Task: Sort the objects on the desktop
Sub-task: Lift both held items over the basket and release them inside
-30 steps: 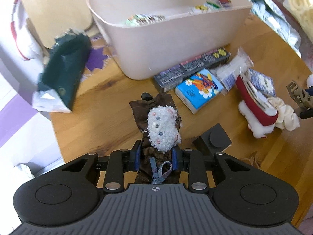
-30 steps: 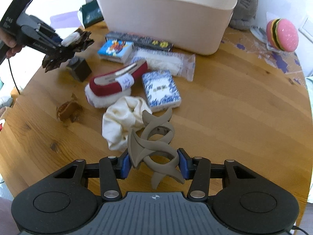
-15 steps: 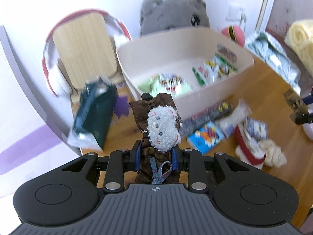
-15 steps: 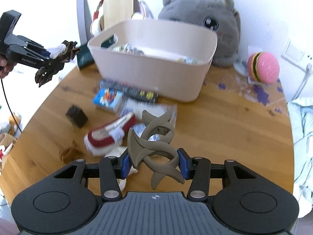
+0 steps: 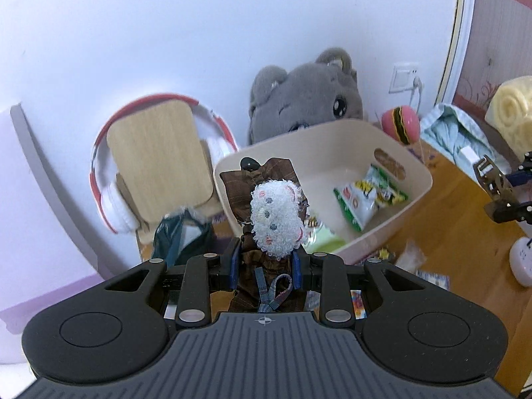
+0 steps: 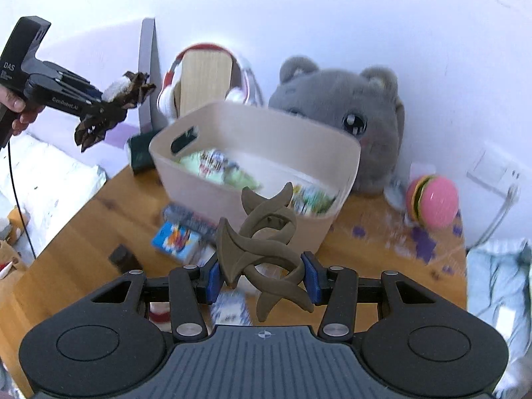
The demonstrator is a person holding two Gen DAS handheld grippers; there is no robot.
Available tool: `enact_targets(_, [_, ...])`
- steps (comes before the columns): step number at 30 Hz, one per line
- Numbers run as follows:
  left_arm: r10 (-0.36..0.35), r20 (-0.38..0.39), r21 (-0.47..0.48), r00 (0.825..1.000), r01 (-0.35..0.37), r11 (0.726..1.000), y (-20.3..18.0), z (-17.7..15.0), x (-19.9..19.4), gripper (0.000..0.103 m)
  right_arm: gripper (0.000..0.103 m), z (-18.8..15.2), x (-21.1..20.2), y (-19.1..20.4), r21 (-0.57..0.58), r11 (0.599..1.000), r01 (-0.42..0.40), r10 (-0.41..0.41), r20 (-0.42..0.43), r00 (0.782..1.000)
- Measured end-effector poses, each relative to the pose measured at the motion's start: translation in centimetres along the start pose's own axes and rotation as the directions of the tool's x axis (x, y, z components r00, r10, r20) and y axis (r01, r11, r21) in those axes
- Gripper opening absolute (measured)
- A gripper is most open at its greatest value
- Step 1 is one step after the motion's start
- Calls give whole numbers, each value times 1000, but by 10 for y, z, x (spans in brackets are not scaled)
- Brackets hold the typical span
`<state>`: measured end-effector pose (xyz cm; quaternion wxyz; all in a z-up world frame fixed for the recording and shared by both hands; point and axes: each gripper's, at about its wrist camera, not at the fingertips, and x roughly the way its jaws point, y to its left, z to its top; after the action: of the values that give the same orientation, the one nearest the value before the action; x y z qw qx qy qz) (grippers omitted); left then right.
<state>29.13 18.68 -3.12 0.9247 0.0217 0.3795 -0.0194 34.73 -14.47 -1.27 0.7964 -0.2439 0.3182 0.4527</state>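
My left gripper (image 5: 266,267) is shut on a small plush toy (image 5: 277,219) with a white curly head and brown clothes, held in the air in front of the beige bin (image 5: 415,179). The same toy (image 6: 121,94) shows in the right wrist view, high at the left beyond the bin (image 6: 332,146). My right gripper (image 6: 262,277) is shut on a brown hair claw clip (image 6: 266,236), held above the table before the bin's near wall. Snack packets (image 5: 369,199) lie inside the bin.
A grey plush cat (image 6: 365,116) and headphones on a wooden stand (image 5: 159,153) sit behind the bin. A pink burger toy (image 6: 432,199) is at the right. A colourful tissue pack (image 6: 176,241), a dark cube (image 6: 124,257) and a dark green packet (image 5: 181,242) lie on the wooden table (image 6: 382,259).
Both grippers have risen from the tabletop with their objects and tilted up. The bin's inside and the wall behind it have come into view.
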Motion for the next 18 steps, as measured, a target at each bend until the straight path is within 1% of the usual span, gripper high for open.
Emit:
enact_targets(9, [-16,48,-6,999,16,1000,-13,30,13,30,46,39,4,-4,-66,997,31,-26,63,998])
enact_targets(13, [-21,53,-14,998,21,1000,-19,42,25,30,46,52,11,-6,-60,997,38,-32,85,996])
enact_targets(18, [-12,37,-15,999,12,1000,-28,48,42,30,46,70,23,-14,-33,999,32,-29,107,994])
